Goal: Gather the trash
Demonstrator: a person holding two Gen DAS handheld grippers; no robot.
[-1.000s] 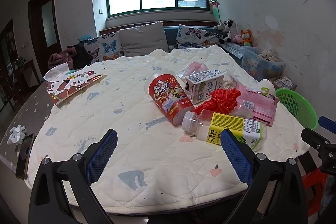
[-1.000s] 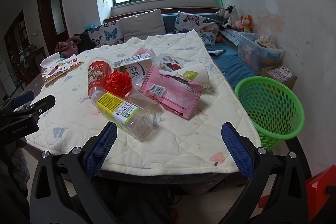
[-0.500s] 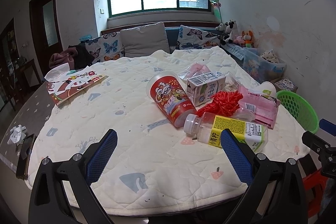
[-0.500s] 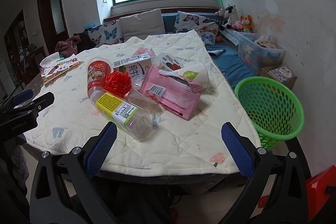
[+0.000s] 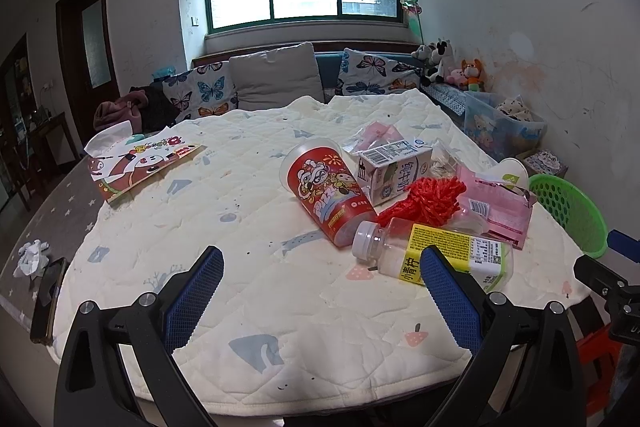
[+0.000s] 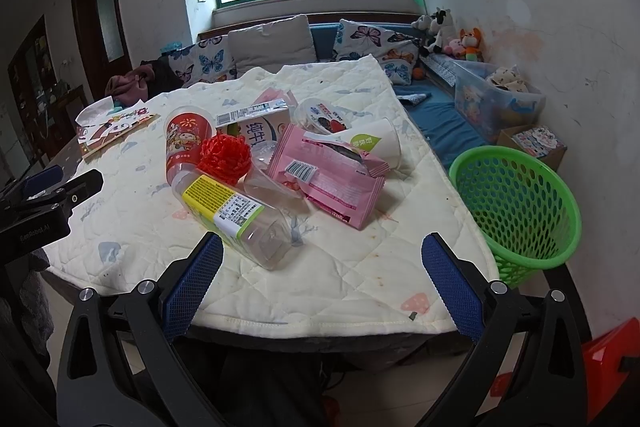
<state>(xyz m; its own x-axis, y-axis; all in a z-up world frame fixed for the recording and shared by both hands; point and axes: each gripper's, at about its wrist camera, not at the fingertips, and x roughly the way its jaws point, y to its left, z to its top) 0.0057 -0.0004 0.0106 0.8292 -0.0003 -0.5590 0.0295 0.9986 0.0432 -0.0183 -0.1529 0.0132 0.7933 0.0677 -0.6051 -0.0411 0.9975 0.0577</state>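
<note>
A heap of trash lies on the quilted table (image 5: 248,211): a red printed cup (image 5: 326,195) on its side, a milk carton (image 5: 394,167), a red pompom (image 5: 430,201), a clear bottle with a yellow label (image 5: 436,255) (image 6: 230,211), a pink wrapper (image 6: 324,173) and a white paper cup (image 6: 374,145). A green basket (image 6: 520,203) stands on the floor past the table's right edge. My left gripper (image 5: 320,291) hangs open over the near table edge, short of the bottle. Also open is my right gripper (image 6: 322,279), empty, its left pad close to the bottle's base.
A cartoon-printed paper bag (image 5: 140,163) lies at the table's far left. A phone (image 5: 48,301) and crumpled tissue (image 5: 32,255) sit on the left side surface. Behind are a sofa with cushions (image 5: 276,83), a clear storage bin (image 6: 496,99) and a red stool (image 6: 608,359).
The left wrist view has shifted slightly, so the trash heap sits a little lower and further right. The right gripper has barely moved. Both stay open.
</note>
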